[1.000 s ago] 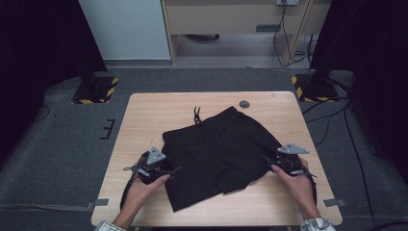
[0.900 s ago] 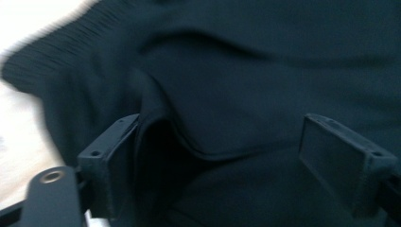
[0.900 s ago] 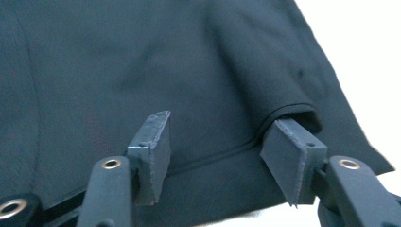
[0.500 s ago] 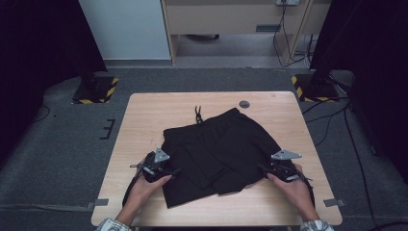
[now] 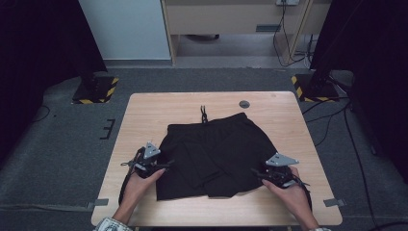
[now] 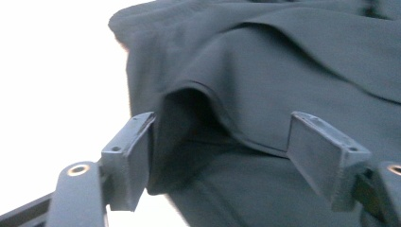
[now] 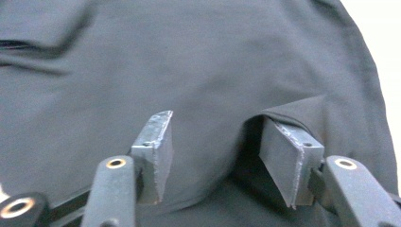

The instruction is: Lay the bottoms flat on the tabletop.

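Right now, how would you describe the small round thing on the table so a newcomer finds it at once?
Start at the wooden table and find the black shorts spread across its middle. Beyond their waistband, toward the far right, sits a small dark round disc. It lies alone on bare wood, unlike the drawstring touching the shorts.

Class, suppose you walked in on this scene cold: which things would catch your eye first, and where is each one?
First, the black shorts spread flat across the middle of the light wooden table, drawstring trailing off the far edge of the waistband. Next, the left gripper and right gripper at the garment's near corners, each with open jaws set around a raised fold of cloth. A small dark round disc lies beyond the shorts.
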### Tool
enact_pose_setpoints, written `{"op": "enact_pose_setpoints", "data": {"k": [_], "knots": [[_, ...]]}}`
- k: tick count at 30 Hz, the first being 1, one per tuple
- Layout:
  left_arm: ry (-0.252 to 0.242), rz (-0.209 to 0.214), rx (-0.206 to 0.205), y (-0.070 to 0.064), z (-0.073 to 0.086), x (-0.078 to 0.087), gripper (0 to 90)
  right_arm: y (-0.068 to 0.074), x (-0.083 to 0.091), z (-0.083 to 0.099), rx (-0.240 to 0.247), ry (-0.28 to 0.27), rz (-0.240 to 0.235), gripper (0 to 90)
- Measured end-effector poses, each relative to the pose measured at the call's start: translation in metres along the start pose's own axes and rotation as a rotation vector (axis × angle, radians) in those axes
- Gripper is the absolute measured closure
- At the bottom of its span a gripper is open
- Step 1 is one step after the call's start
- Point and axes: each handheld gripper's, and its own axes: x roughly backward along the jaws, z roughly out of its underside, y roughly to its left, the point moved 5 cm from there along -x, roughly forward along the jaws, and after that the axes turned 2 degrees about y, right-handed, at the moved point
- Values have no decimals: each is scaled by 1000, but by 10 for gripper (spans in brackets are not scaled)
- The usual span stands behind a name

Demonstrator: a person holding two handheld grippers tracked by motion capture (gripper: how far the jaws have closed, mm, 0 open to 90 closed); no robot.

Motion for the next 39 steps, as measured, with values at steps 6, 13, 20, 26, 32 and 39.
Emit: {"op": "enact_pose_setpoints", "data": {"k": [6,13,20,26,32,39], "knots": [[66,16,-38,-5,4,-19,263,-14,-24,7,-51,74,39,521],[56,2,-34,-1,5,-19,261,3,-15,14,-47,80,-3,529],[31,-58,16,16,5,-6,248,35,1,21,24,134,-86,521],[-104,-113,52,23,-7,28,263,24,14,-1,11,24,-48,392],[-145,-100,3,3,-19,36,308,-3,31,-10,-46,-27,41,403],[-37,-69,-78,-18,-17,5,308,-11,43,-6,-78,-1,36,397]]}}
